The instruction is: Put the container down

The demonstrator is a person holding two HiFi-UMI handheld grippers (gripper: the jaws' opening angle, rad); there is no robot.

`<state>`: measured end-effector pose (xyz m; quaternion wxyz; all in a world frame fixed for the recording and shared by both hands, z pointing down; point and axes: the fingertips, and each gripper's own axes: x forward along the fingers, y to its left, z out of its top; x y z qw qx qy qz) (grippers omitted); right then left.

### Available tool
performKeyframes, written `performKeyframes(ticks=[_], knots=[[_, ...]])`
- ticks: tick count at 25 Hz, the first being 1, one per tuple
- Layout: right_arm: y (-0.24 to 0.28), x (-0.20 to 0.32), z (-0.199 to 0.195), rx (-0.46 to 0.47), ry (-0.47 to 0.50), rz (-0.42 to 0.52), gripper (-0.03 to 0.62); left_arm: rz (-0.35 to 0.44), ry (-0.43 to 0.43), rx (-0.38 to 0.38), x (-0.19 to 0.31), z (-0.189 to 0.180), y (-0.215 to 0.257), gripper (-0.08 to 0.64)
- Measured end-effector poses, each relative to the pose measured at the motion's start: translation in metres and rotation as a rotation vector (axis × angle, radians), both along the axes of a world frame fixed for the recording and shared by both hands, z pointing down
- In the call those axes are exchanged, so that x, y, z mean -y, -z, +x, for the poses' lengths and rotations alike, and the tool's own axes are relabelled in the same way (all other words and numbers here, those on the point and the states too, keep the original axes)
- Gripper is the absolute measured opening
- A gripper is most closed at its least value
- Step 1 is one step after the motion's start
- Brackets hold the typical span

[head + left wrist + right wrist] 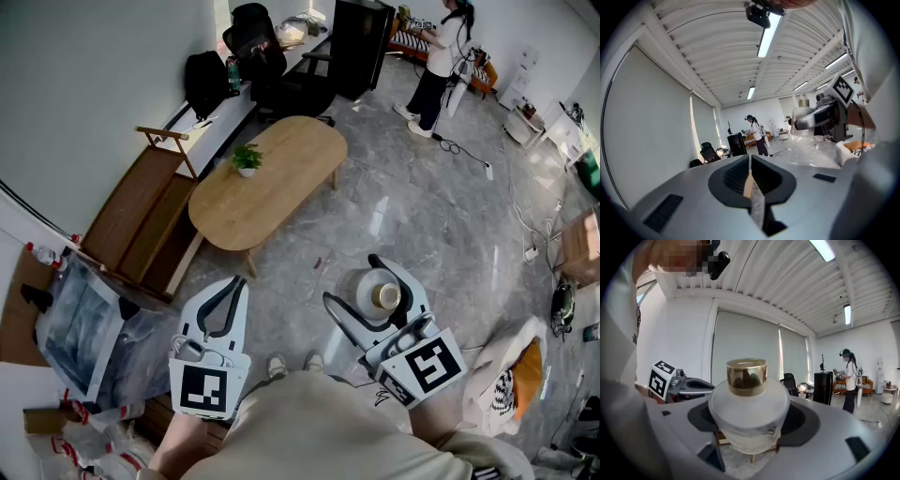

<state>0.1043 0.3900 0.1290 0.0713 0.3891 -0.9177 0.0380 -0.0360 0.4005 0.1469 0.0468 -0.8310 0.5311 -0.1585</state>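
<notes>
The container (pixel 376 296) is a frosted white jar with a gold cap (pixel 747 375). It sits upright between the jaws of my right gripper (pixel 356 281), which is shut on its body (pixel 749 405) and holds it in the air above the grey marble floor. In the right gripper view my right gripper (pixel 750 430) has a dark pad on each side of the jar. My left gripper (pixel 234 282) is held level to the left of it. Its pads meet in a thin line, with nothing between them, in the left gripper view (pixel 750 161).
An oval wooden table (pixel 281 183) with a small potted plant (pixel 247 159) stands ahead. A wooden rack (pixel 141 220) and plastic-wrapped items (pixel 94 319) are on the left. A bag (pixel 511 375) lies at the right. A person (pixel 439 56) stands far back, near cables on the floor.
</notes>
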Motion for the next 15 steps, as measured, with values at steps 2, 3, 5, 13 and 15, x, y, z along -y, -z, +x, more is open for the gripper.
performKeyframes(ticks=[2,3,5,13,15], knots=[[-0.001,-0.001,0.002,0.004,-0.004,-0.007,0.334,-0.003,0.003,0.001,-0.002,0.001,-0.001,0.018],[-0.002,-0.001,0.004,0.003,-0.007,-0.010,0.334,-0.003,0.003,0.002,-0.002,0.002,-0.002,0.018],[-0.003,-0.001,0.008,0.002,-0.012,-0.014,0.334,-0.003,0.003,0.004,-0.003,0.005,-0.002,0.018],[-0.011,0.002,0.029,-0.004,-0.023,-0.025,0.334,-0.029,0.011,0.007,-0.002,0.020,-0.010,0.018],[-0.012,0.002,0.035,-0.012,-0.021,-0.020,0.334,-0.033,0.014,0.004,-0.001,0.027,-0.011,0.018]])
